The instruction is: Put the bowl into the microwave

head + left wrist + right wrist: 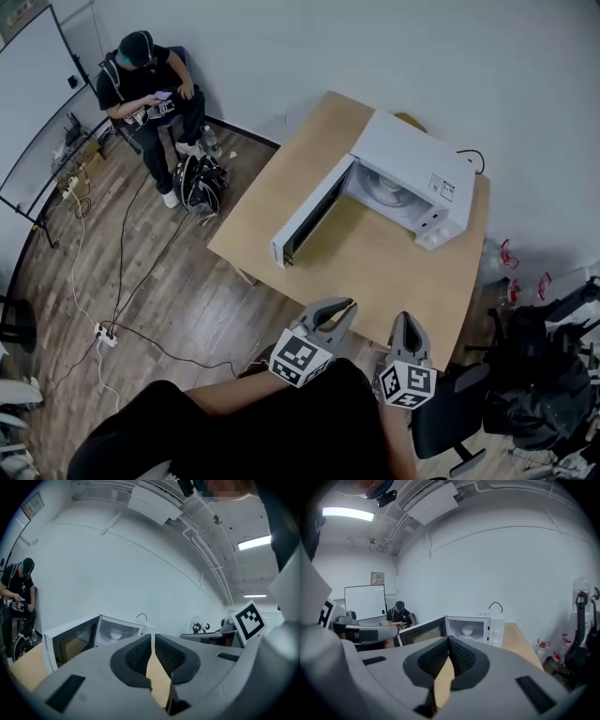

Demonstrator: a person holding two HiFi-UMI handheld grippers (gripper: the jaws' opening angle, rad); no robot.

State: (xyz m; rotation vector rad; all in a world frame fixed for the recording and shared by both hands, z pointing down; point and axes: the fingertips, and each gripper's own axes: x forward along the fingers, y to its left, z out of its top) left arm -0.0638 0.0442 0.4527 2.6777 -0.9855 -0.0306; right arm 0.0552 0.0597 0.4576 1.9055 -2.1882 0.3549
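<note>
Small white bowl (pixel 467 631): it sits inside the cavity of the white box-shaped microwave (pixel 413 159), low in the middle of the opening. In your left claw view it shows as a pale round shape (pixel 115 632) through that same opening, left of centre.

Microwave's dark-windowed door (pixel 306 218): swung wide open. It stands out to the left of the cavity, at mid-frame in the head view.

The microwave stands on the light wooden surface (pixel 375 272), at the corner that lies upper right in the head view, close to the white wall. A black cable curls behind it.

Your left claw (pixel 153 637): pads together, nothing between them. Only the wood of the surface shows through the slit lower down.

Your right claw (pixel 448 640): pads together as well, and empty.

In the head view both claws sit at bottom centre, side by side near the lower edge of the surface and well apart from the microwave. Both point toward it.

Further out, upper left of the head view: a seated person in dark clothes (pixel 150 84), head bent over something held in the lap. A black bag (pixel 198 184) lies on the wooden floor (pixel 187 300) by their feet. A whiteboard (pixel 28 89) stands at the left edge, with cables trailing across the floor below it.
</note>
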